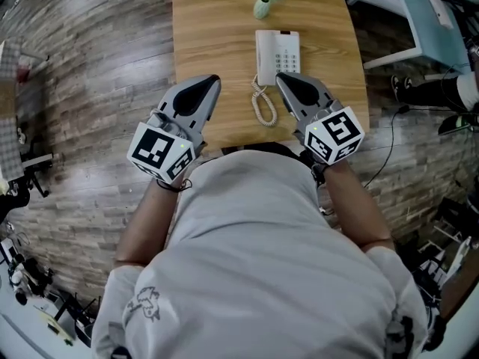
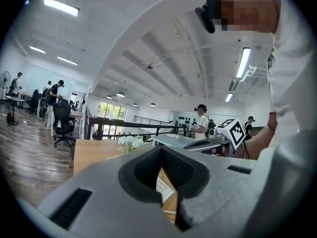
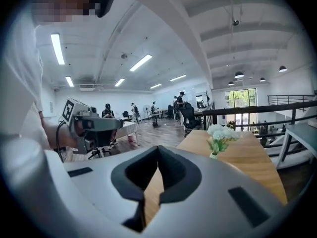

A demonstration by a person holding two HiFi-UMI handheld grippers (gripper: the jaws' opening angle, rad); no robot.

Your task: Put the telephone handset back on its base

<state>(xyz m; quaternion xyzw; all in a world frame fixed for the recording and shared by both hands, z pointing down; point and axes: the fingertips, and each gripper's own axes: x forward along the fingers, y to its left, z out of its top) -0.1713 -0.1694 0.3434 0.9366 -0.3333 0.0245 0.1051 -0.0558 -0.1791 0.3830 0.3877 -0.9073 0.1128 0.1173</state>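
Telephone handset (image 1: 262,58) looks to be lying along the left side of its base (image 1: 287,51), mid-tabletop (image 1: 209,28), long axis running straight away from the person. Both forearms reach forward, and each gripper points away from the body. The left gripper (image 1: 212,82) hangs over bare wood left of the phone, fingers (image 2: 181,170) pressed together on nothing. The right gripper (image 1: 282,78) has its tip just at the base's near end, fingers (image 3: 176,175) also closed and empty. There's plenty of open wood to the left. The curly cord (image 1: 263,105) trails toward the near edge, and a little flower vase (image 1: 262,6) stands just behind the phone.
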